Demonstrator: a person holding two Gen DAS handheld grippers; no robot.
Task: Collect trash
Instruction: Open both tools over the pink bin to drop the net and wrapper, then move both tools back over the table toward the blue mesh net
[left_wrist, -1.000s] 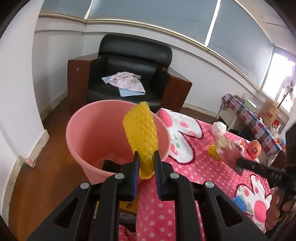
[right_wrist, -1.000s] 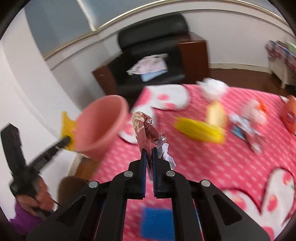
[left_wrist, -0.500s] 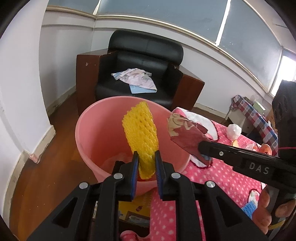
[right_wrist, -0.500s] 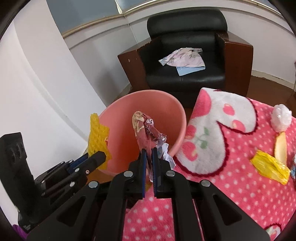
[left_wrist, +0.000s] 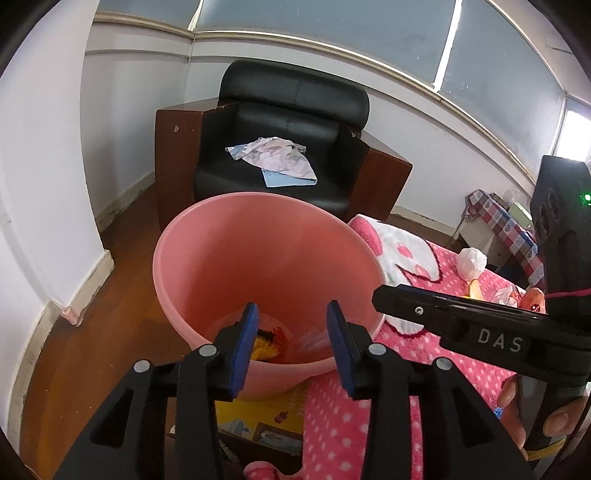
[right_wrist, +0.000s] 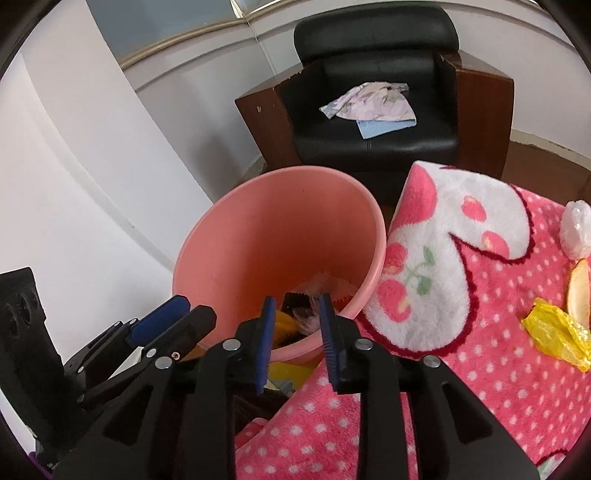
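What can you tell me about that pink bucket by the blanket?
The pink bucket looks like smooth, thin plastic: round, wide at the rolled rim and tapering downward, with no lid or handle showing. It stands upright and open beside the edge of the pink dotted blanket, in front of the black armchair. At its bottom lies trash, including something yellow and something dark. Both sets of jaws hang above its near rim; nothing is seen touching it.
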